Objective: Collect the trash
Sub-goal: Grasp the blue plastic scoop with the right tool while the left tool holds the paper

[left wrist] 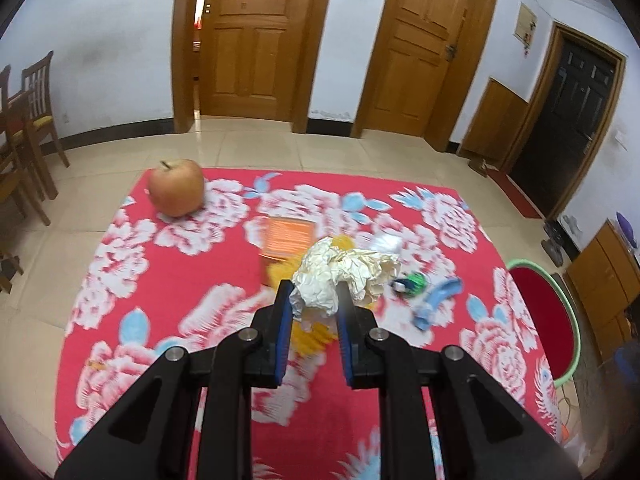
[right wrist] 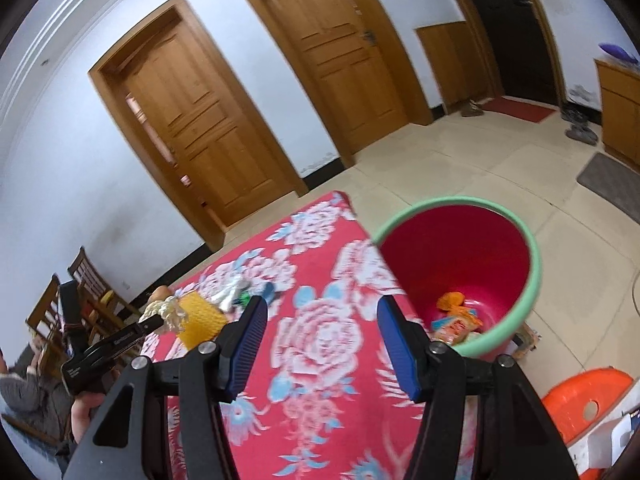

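Your left gripper is clamped on the crumpled paper ball, its long axis running right, above mid-table. Your right gripper gapes empty near the right edge. The bin probably stands on tiled floor.

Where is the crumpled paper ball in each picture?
Left wrist view: the crumpled paper ball sits near the middle, pinched between the left gripper fingers, above the red flowered cloth.
Right wrist view: it is small at the far left, held at the tip of the left gripper.
Shared landmark: the red bin with a green rim beside the cloth.
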